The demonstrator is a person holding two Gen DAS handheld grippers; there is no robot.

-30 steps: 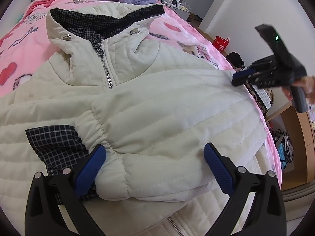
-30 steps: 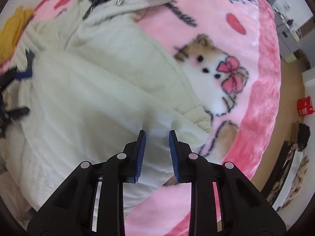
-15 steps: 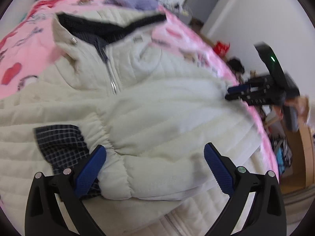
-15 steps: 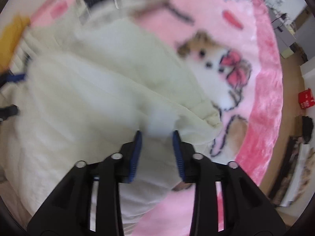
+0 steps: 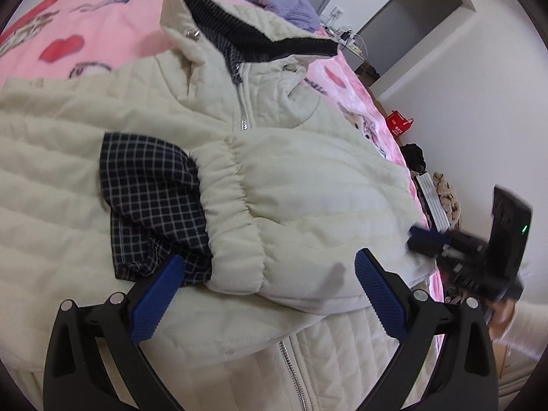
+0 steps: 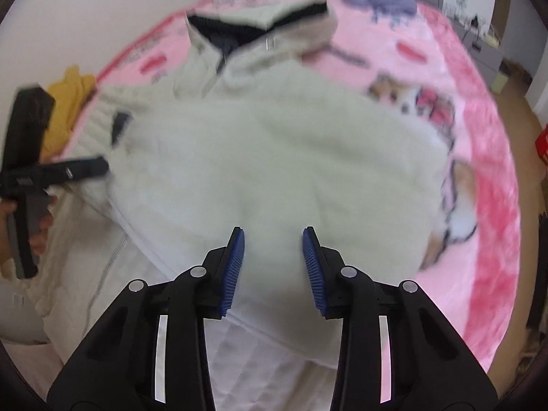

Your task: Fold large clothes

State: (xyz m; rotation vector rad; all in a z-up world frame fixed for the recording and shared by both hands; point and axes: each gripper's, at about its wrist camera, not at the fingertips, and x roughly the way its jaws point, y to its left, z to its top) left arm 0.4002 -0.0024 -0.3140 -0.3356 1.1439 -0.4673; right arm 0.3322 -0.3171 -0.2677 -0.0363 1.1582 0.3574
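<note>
At the bottom of the frame the left gripper (image 5: 267,294) stands wide apart around the folded sleeve (image 5: 291,212) and holds nothing. The right gripper (image 6: 273,270), partly apart and empty, hovers over the cream jacket (image 6: 274,157). Beyond lies the pink blanket (image 5: 85,27), a purple garment (image 5: 284,0) at the top.

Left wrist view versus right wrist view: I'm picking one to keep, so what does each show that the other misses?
Only the left wrist view shows the red bag by the wall and the sleeve's checked cuff lining. Only the right wrist view shows the yellow garment. Both show the white jacket, pink blanket and purple garment.
</note>
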